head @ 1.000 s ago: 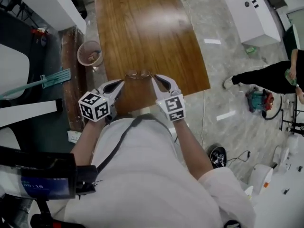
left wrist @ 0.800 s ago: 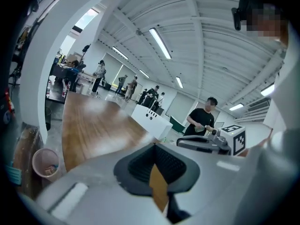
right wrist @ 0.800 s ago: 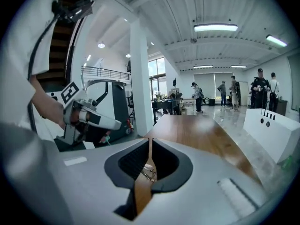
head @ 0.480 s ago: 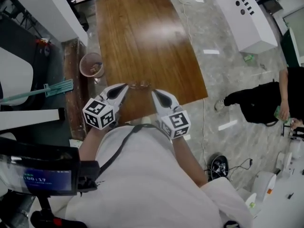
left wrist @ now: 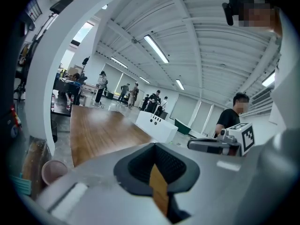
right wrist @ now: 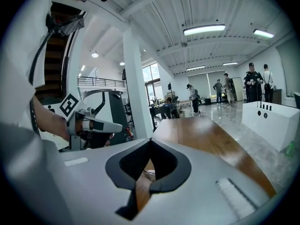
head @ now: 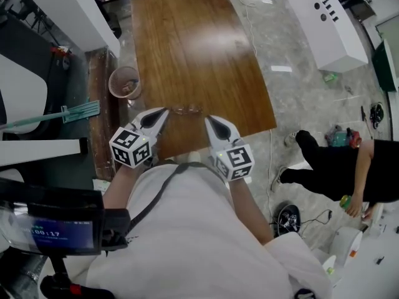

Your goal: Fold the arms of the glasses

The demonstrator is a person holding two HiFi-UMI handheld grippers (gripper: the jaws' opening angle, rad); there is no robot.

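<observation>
The glasses (head: 186, 109) lie on the wooden table (head: 193, 48) close to its near edge, thin-framed with clear lenses. My left gripper (head: 164, 111) hovers just left of them and my right gripper (head: 207, 119) just right and nearer; neither touches them. Both sets of jaws stand together with nothing held. In the right gripper view the glasses (right wrist: 149, 174) show through the slit of the right gripper (right wrist: 143, 184), with the left gripper (right wrist: 101, 125) at the left. The left gripper view shows only table beyond the left gripper (left wrist: 157, 182), and the right gripper (left wrist: 218, 144) at the right.
A pinkish bin (head: 124, 83) stands on the floor left of the table, beside a teal mop (head: 62, 114). A white console (head: 324, 20) is at the far right. A person in black (head: 336, 173) bends over on the floor at the right.
Both grippers have lifted and drawn back a little from the glasses, which stay on the table. The person in black has moved nearer along the right side.
</observation>
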